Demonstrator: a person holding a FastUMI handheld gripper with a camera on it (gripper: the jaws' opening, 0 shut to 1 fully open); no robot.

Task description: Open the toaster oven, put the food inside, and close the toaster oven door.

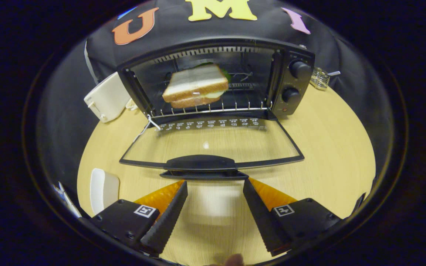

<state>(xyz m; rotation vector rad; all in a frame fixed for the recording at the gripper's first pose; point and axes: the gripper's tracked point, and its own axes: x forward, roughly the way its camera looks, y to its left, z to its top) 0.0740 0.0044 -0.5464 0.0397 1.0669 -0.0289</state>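
A black toaster oven (294, 79) stands at the far side of a wooden table. Its glass door (213, 146) is folded all the way down and lies flat toward me. A sandwich (195, 87) of white bread with green leaves lies on the wire rack (213, 110) inside the oven. The door's black handle (200, 163) is just ahead of my fingertips. My gripper (215, 184) is open, its fingers spread wide just short of the handle, with nothing between them.
A white toaster (105, 98) stands left of the oven. A small wire rack (320, 78) sits behind the oven's right side. A white plate (103, 189) lies on the table (331, 147) beside my left finger. Two knobs (295, 81) are on the oven's right panel.
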